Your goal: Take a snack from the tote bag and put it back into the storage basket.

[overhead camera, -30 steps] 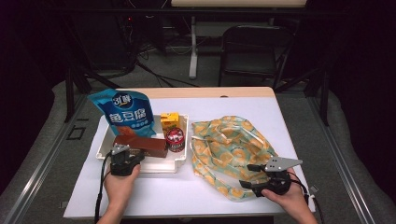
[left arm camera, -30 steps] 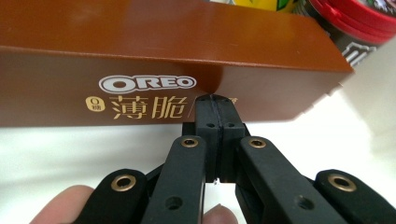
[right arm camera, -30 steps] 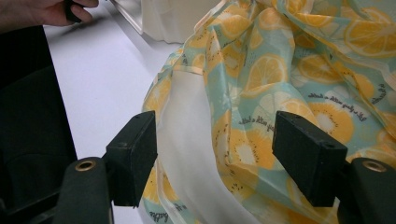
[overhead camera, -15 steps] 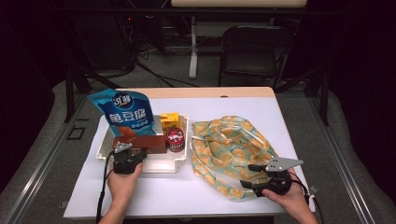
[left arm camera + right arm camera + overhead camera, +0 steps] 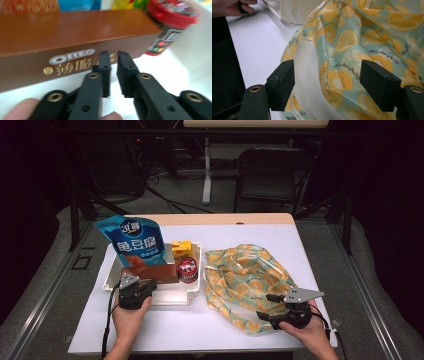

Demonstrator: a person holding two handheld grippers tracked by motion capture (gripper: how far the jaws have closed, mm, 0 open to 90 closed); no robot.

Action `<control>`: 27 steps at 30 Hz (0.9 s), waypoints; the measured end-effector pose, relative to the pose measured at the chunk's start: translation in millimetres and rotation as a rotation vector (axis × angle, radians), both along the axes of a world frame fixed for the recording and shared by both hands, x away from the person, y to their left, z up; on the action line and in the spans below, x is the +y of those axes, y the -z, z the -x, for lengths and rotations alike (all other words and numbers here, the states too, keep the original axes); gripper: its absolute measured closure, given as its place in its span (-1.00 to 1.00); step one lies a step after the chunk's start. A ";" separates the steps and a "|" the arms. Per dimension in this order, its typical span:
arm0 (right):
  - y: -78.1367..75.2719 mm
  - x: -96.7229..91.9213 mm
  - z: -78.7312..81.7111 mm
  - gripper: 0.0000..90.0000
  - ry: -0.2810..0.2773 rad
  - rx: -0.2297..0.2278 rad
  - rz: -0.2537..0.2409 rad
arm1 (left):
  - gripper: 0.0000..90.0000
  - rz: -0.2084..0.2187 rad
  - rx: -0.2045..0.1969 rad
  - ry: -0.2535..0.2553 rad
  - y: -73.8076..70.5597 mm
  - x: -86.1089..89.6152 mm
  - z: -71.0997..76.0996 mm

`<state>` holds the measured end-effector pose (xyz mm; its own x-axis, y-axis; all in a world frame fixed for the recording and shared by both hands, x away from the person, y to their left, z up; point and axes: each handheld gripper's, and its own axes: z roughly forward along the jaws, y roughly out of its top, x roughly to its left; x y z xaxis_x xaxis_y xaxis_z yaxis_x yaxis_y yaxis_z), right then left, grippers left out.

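**Snack bin and lemon-print bag: handling stage**

While both tools sit at the near edge of the tabletop (image 5: 165,330), the packing step looks barely begun. Nearest, right tool (image 5: 327,87): jaws spread wide around a fold of the lemon-print bag (image 5: 245,275), pads clear of the cloth. Left tool (image 5: 113,63): jaws narrow, just parting by a slit, nothing between them, tips just before the brown Oreo box (image 5: 75,40). That box lies lengthwise in the white bin (image 5: 195,297), a red-lidded cup (image 5: 188,269) touching its end. Behind: yellow carton (image 5: 182,249), then blue pouch (image 5: 131,240) upright at the bin's far left. Next move, by judgement: widen the left jaws enough to span the box.
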<state>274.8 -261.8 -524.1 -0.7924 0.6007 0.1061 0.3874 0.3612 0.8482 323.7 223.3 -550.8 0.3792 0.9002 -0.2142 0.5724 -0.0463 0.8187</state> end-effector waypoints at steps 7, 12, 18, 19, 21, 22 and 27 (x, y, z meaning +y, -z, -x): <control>-1.6 -5.3 0.2 -0.45 0.038 -0.011 -0.011 | 0.04 0.039 -0.071 0.109 -21.1 14.1 14.8; -2.9 -10.8 0.8 -0.55 0.076 -0.021 -0.012 | -0.54 0.014 -0.115 0.153 -31.1 27.5 26.8; -4.6 -18.3 0.6 -0.69 0.133 -0.033 -0.007 | -0.94 -0.007 -0.137 0.202 -34.5 40.3 38.6; -4.7 -19.5 0.7 -0.72 0.142 -0.035 -0.005 | -0.98 -0.009 -0.143 0.205 -34.8 42.4 40.2; -4.7 -21.7 0.9 -0.80 0.164 -0.035 -0.002 | -1.00 0.012 -0.147 0.210 -36.0 47.5 43.5; -4.7 -23.0 0.8 -0.81 0.167 -0.035 -0.003 | -1.00 0.020 -0.151 0.221 -36.4 50.3 44.7; -3.1 -32.4 0.8 -0.96 0.215 -0.038 0.008 | -1.00 0.028 -0.170 0.235 -36.8 59.5 51.8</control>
